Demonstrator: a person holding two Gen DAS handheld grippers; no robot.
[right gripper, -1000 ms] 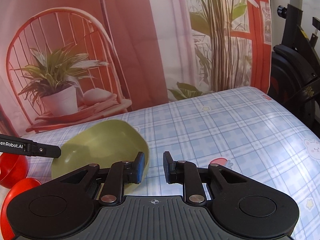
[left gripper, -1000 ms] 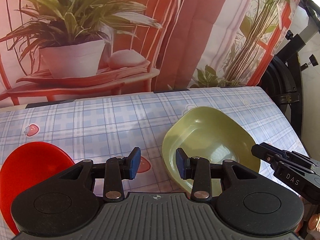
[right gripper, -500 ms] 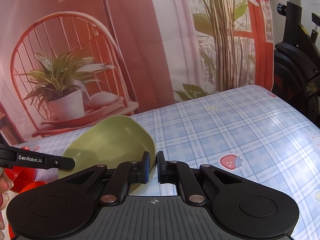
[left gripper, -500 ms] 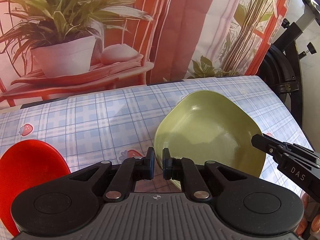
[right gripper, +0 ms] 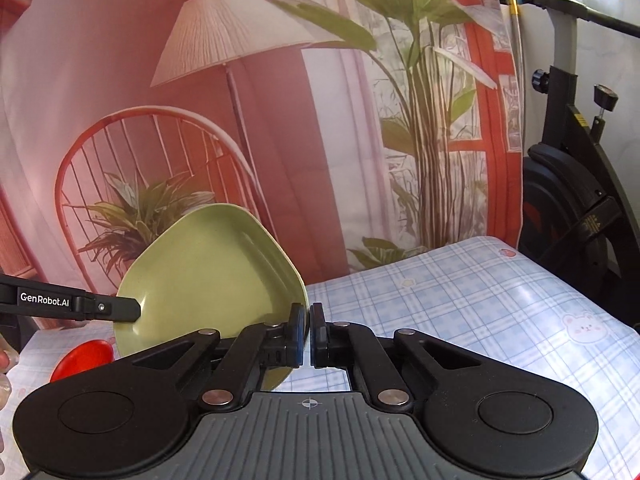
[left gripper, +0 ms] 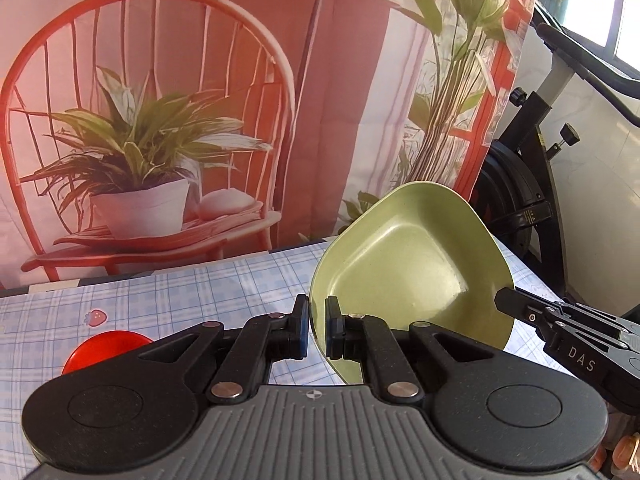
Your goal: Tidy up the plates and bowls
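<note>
A green squarish plate [left gripper: 412, 268] is held up off the table, tilted, between both grippers. My left gripper [left gripper: 317, 330] is shut on the plate's left rim. My right gripper [right gripper: 309, 334] is shut on the plate's [right gripper: 208, 272] right rim. The right gripper's finger also shows at the plate's edge in the left wrist view [left gripper: 560, 324], and the left gripper's finger shows at its edge in the right wrist view [right gripper: 72, 306]. A red plate [left gripper: 106, 346] lies on the table to the left, low behind the left gripper, and shows in the right wrist view [right gripper: 82, 360].
The table has a blue checked cloth [right gripper: 480, 312] with strawberry and bear prints. A printed backdrop [left gripper: 200, 120] of a chair, plant and lamp hangs behind the table. A black exercise bike [right gripper: 572, 208] stands past the table's right edge.
Both grippers closed on the green plate's rims and lifted it off the table, tilting it up. The views rose, so the red plate sits lower and smaller.
</note>
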